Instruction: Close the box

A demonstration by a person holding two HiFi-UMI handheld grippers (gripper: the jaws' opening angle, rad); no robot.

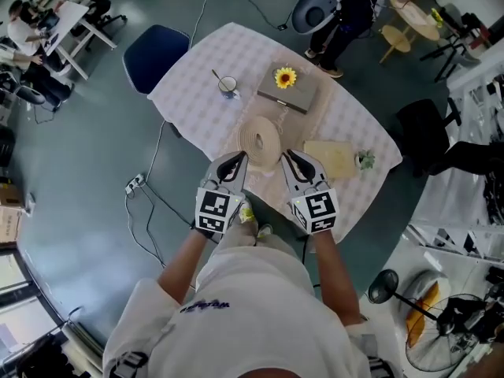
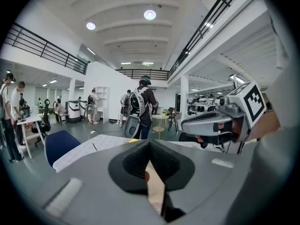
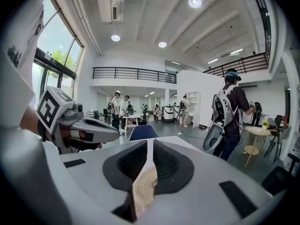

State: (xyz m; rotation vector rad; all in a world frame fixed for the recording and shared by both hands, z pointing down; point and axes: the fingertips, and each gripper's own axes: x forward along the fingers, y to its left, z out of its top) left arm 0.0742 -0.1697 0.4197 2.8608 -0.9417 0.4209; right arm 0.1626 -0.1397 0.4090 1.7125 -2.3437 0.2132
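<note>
So the whole thing comes down to where the box (image 1: 298,97) sits relative to the two grippers. It's on the far half of the table (image 1: 197,85), with a sunflower (image 1: 285,77) lying on top. From up here it looks flat, with no lid sticking up, so my guess is it's already down or close to it, but I can't tell if it's fully seated. Its long side runs roughly 10 o'clock to 4 o'clock in the head view. The right gripper (image 1: 290,158) has it almost dead at 12 o'clock. The left gripper (image 1: 238,161) has it more like 1 o'clock, so the right one is a bit nearer. Both hang at the near edge of the table, well apart from the box. A round woven disc (image 1: 260,142) sits between them and it, just ahead of the tips. The left jaws are pressed together at the tips with nothing in them, and the right jaws are a thin slit apart, also empty. Any push on the lid means reaching out over that disc toward 12.
</note>
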